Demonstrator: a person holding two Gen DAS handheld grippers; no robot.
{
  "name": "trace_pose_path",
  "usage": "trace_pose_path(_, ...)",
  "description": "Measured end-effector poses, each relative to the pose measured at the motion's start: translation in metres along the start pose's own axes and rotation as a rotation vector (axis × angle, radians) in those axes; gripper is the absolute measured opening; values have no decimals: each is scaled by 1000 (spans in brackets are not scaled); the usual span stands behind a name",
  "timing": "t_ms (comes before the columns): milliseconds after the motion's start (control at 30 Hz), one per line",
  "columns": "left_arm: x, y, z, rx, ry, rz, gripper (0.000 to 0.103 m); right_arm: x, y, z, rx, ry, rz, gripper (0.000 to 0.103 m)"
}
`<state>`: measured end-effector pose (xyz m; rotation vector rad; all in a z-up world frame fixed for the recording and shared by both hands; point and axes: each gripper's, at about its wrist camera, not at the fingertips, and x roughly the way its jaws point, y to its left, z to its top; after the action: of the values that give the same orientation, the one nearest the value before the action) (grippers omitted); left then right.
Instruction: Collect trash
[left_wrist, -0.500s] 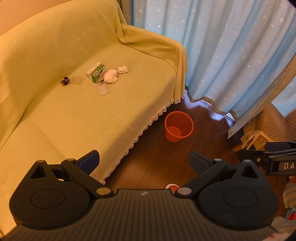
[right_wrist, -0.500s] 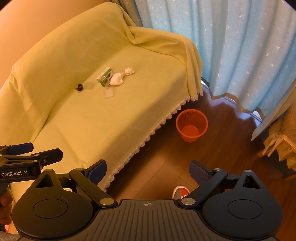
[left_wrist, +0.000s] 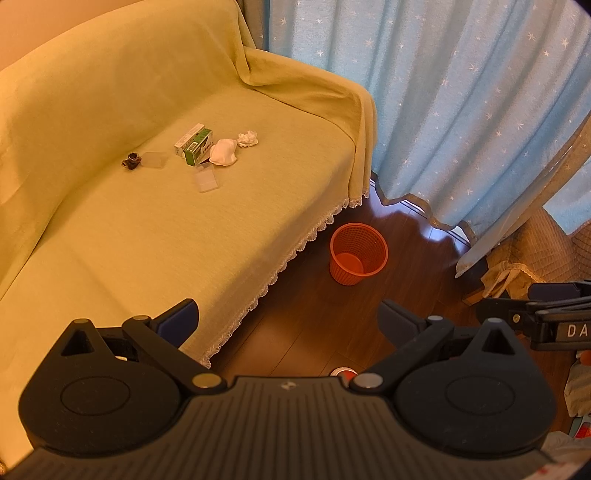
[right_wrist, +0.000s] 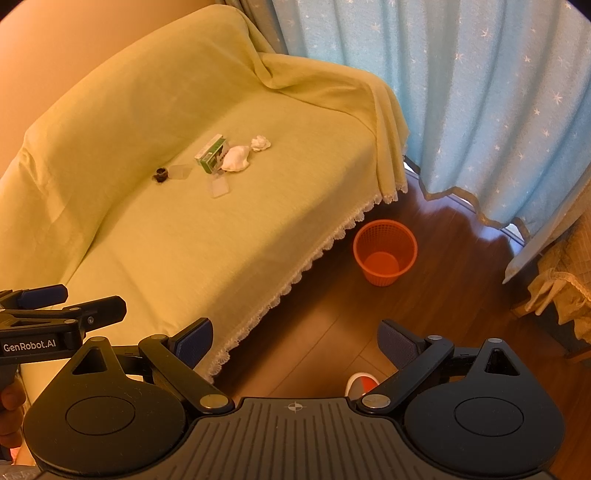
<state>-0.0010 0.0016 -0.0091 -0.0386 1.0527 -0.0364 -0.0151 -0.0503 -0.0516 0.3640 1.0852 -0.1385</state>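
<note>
A sofa (left_wrist: 147, 229) draped in a yellow-green cover filled most of both views, its lace-trimmed hem hanging over a dark wooden floor (left_wrist: 314, 325). Behind it hung pale blue curtains (left_wrist: 461, 110) dotted with small white stars. On the floor just beside the sofa's front edge stood an orange mesh bin (left_wrist: 358, 253), upright and with nothing visible inside.

The trash lay clustered on the seat toward the far end — well apart from both grippers. A green-and-white carton (left_wrist: 195, 146) sat in the middle of the group, with a white wad (left_wrist: 223, 152) touching its right side and a smaller crumpled tissue (left_wrist: 247, 139) just beyond that. Two clear plastic pieces lay nearby: one (left_wrist: 207, 178) in front of the carton, the other (left_wrist: 155, 159) to its left, next to a small dark object (left_wrist: 131, 161) too small to identify.

The left gripper (left_wrist: 288, 321) hovered over the sofa's edge and the floor, its jaws spread wide with nothing between them. The right gripper (right_wrist: 295, 341) hung likewise — jaws wide apart, holding nothing.
</note>
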Motion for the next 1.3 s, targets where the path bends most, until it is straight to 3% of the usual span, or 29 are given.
trace_pose_path(500,5,-2,8,-10,10,5,102,3,-14,5,-3,7,15,94)
trace_pose_path(833,19,-18,34,-38,30,22,102,14,-37,34,-31,27,26,94)
trace_pose_path(1300,68,-45,85,-83,50,71,102,53,-93,90,-36,62,56,94)
